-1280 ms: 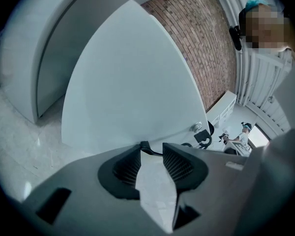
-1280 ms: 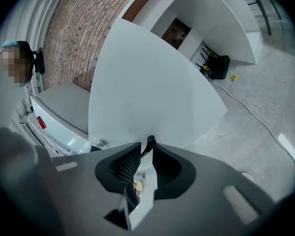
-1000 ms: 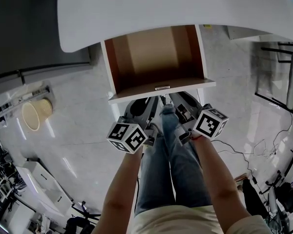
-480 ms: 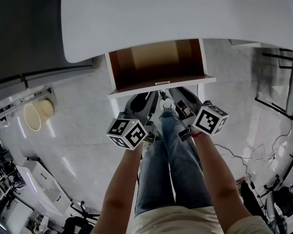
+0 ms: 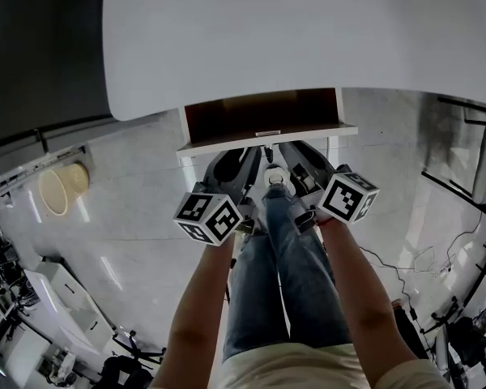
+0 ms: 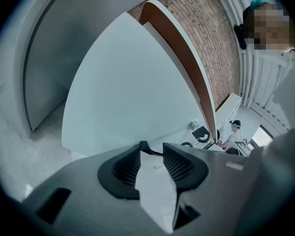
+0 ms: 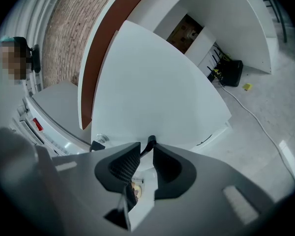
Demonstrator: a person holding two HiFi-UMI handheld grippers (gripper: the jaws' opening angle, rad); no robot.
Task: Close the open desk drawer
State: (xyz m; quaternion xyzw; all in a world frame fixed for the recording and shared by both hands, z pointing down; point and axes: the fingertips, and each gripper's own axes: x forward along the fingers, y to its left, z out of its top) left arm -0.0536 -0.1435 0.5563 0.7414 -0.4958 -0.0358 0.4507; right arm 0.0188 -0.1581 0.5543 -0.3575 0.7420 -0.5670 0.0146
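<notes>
A white desk [image 5: 308,31] with a rounded corner fills the top of the head view; beneath it a drawer [image 5: 259,116] with a brown inside stands slightly open; below lies a glossy pale floor [image 5: 121,225]; on the floor, a cream bucket [image 5: 57,190] at left and loose cables [image 5: 397,259] at right.

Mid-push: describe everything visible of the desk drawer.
The desk drawer is a white-fronted box with brown, wood-look inner walls and a small metal fitting at the front's top centre. It sits level, mostly under the white desktop, only a narrow strip of interior showing. The left gripper and right gripper, jaws apart, are at its front panel.
</notes>
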